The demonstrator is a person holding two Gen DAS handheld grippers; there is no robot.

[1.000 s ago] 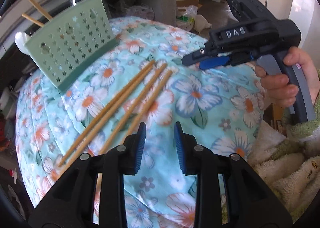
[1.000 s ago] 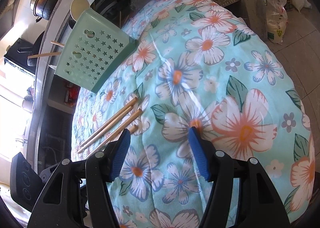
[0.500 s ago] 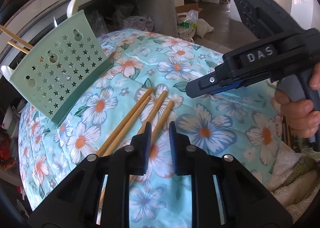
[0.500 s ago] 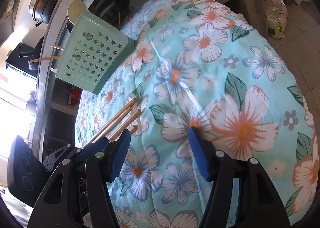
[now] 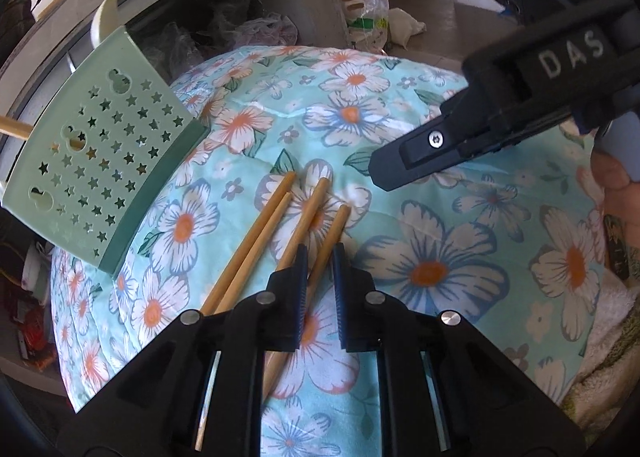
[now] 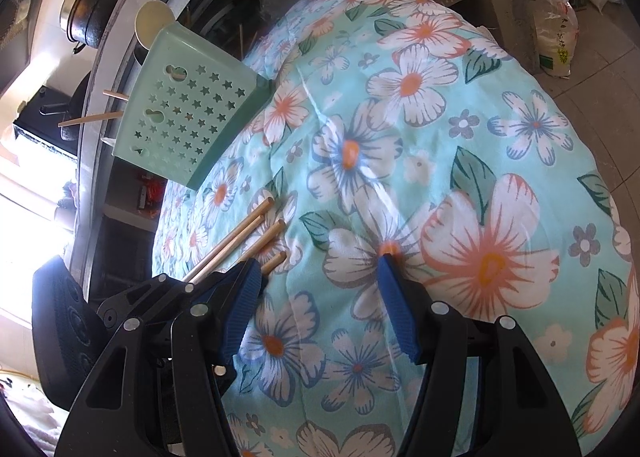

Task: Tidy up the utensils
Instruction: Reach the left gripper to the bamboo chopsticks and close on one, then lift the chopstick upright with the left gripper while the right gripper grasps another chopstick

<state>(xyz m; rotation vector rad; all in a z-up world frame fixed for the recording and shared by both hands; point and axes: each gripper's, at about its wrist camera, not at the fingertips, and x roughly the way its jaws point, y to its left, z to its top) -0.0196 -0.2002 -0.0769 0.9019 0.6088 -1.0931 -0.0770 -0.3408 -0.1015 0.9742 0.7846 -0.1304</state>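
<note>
Your black plastic left gripper (image 5: 320,257) and right gripper (image 6: 320,285) carry ribbed blue pads, silver screws, white "DAS" lettering; fluffy cream-green sleeve (image 5: 612,337)

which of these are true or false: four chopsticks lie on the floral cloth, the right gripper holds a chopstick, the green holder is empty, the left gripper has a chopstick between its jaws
1. Four chopsticks lie on the floral cloth. True.
2. The right gripper holds a chopstick. False: its jaws stand wide apart over the cloth with nothing between them.
3. The green holder is empty. False: chopstick ends and a pale spoon stick out of it.
4. The left gripper has a chopstick between its jaws. True: they are closing around the rightmost chopstick.
</note>
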